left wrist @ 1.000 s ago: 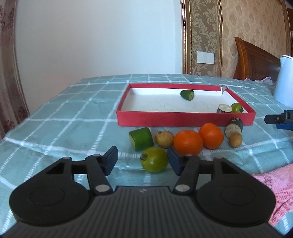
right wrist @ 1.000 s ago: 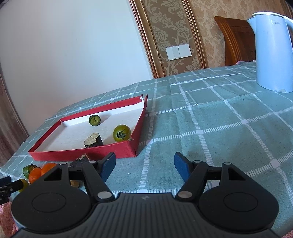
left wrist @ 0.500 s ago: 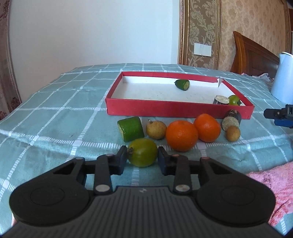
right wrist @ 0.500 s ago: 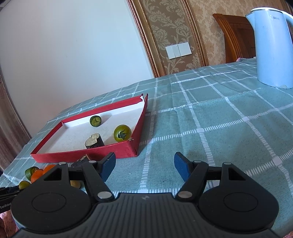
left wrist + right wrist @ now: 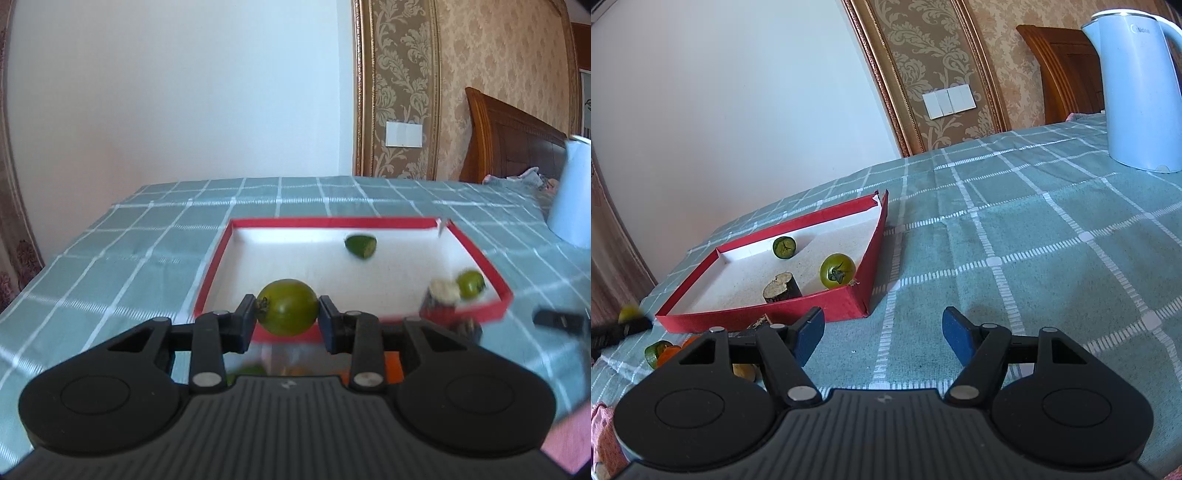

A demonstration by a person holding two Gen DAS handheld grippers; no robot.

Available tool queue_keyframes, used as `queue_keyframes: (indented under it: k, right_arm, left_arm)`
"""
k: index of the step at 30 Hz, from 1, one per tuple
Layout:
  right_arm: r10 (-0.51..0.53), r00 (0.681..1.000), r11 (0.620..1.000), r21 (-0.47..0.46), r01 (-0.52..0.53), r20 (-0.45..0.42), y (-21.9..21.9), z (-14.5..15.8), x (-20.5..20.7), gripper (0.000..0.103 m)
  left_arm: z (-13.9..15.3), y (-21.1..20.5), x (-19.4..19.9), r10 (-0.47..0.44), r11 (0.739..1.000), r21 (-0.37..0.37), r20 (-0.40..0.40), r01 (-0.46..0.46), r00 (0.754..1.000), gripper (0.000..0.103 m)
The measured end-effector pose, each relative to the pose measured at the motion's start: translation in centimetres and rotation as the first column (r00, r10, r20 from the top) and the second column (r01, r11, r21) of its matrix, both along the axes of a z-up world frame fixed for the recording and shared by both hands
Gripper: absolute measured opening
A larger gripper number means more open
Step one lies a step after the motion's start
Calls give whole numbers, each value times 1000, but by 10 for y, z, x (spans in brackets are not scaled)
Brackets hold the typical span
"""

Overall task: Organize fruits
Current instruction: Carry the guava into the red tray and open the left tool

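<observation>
Tomato (image 5: 287,307): round, smooth, green | clamped by left hand-held gripper (image 5: 287,322)

Each wrist camera looks forward and slightly down along its own fingers, low over the tabletop (image 5: 1034,229). Both views share the red tray (image 5: 476,251) (image 5: 875,273) (the left faces it squarely, closer).
</observation>
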State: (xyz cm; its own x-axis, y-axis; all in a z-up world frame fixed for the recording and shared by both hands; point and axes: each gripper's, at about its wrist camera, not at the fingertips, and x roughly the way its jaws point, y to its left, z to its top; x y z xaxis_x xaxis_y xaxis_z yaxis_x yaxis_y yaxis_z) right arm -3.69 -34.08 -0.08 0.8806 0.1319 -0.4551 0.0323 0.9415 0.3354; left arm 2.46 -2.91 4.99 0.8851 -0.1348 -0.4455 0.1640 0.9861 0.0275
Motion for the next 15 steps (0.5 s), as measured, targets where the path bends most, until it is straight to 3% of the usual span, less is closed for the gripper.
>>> queue_keyframes:
  k: [3, 4, 5, 6, 7, 9, 15]
  right_arm:
    - [0, 1000, 1000, 9, 0, -3, -1, 0, 1, 70]
    - [1, 1000, 1000, 13, -1, -4, -2, -1, 1, 70]
    - [1, 1000, 1000, 17, -1, -5, -2, -1, 1, 70]
    - [2, 1000, 1000, 21, -2, -6, -3, -1, 1, 70]
    - [2, 1000, 1000, 25, -2, -7, -4, -1, 1, 70]
    - [3, 1000, 1000, 31, -2, -7, -5, -1, 1, 70]
    - [14, 1000, 1000, 27, -15, 10, -4, -1, -1, 70]
  left_arm:
    - [4, -6, 27, 16, 1000, 16, 6, -16, 1000, 33]
    - [4, -7, 34, 29, 999, 22, 12, -29, 1000, 39]
    - [3, -7, 39, 53, 998, 31, 16, -53, 998, 49]
    - [3, -6, 41, 80, 996, 34, 23, -81, 997, 75]
    - [3, -3, 39, 102, 994, 30, 44, -104, 994, 92]
    - [3, 2, 28, 117, 993, 24, 81, -119, 990, 97]
    - [-13, 31, -14, 161, 986, 33, 66, -164, 985, 103]
